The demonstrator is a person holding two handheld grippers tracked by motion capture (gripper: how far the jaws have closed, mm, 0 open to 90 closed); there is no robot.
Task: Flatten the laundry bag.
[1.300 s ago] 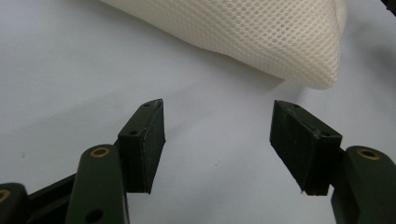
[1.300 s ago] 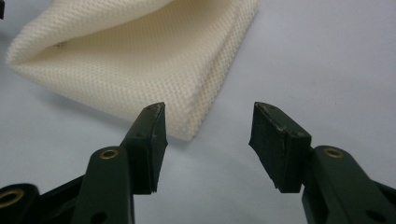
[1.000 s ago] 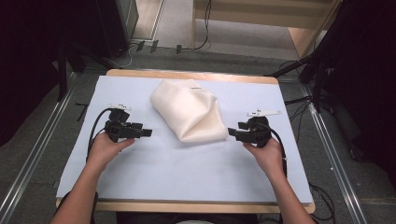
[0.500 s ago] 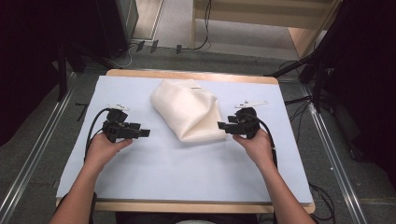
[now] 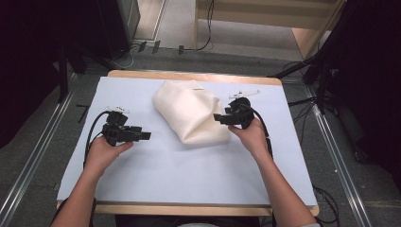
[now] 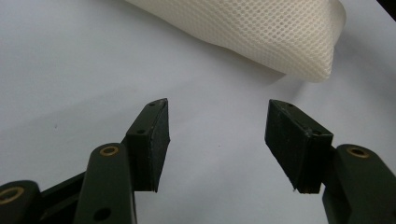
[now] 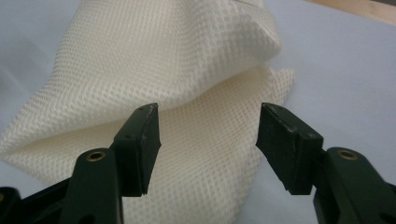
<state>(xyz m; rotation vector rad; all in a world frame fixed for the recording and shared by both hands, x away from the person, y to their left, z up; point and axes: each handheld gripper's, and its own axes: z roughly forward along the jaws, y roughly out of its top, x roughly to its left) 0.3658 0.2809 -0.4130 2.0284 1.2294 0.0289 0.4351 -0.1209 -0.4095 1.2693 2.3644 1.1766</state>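
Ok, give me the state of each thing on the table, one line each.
Cream mesh cloth: loosely folded, lying on the sheet, not gripped.
Left gripper: jaws open, empty, short of the cloth.
Right gripper: jaws just opened wider, at the cloth's edge, not pressing it.
Blue sheet: flat.

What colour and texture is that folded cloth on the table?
The cloth is cream-white with a fine waffle-mesh weave, clearest in the right gripper view.

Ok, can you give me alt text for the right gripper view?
The right gripper is open, its two black jaws pointing at a folded cream mesh cloth close ahead, nothing between them. The cloth lies on a pale blue table cover.
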